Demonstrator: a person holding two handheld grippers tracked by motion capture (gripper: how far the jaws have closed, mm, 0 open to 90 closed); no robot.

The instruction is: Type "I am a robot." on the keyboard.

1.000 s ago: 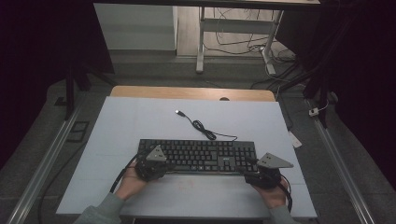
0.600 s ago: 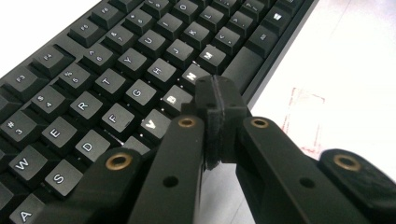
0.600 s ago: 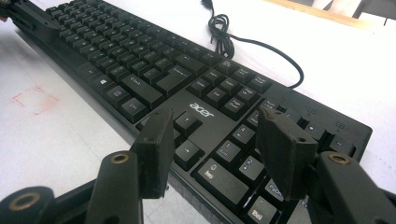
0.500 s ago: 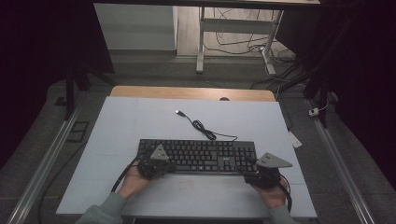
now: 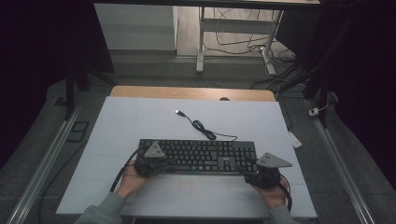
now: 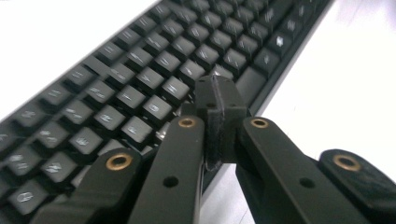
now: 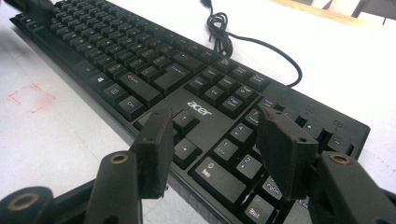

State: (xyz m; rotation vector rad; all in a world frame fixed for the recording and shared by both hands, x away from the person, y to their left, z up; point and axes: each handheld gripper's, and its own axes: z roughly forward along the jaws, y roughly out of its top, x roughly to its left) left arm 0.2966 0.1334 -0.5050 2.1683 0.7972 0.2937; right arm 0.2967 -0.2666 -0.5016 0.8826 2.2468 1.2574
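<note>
A flat black plastic keyboard (image 5: 198, 156), its matte keys in tidy rows, lies on my smooth white counter (image 5: 140, 121) near the front edge, its thin cable (image 5: 205, 130) coiled behind it. My left tongs (image 6: 219, 100) are fully closed, tips over the keys near the keyboard's left end. My right tongs (image 7: 219, 140) stand open above its right end, gripping nothing.

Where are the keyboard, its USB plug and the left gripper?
keyboard (image 5: 205, 154): high view, middle of the key field.
USB plug (image 5: 178, 112): high view, free end of the cable.
left gripper (image 6: 218, 100): left gripper view, shut tips over the keys.
</note>
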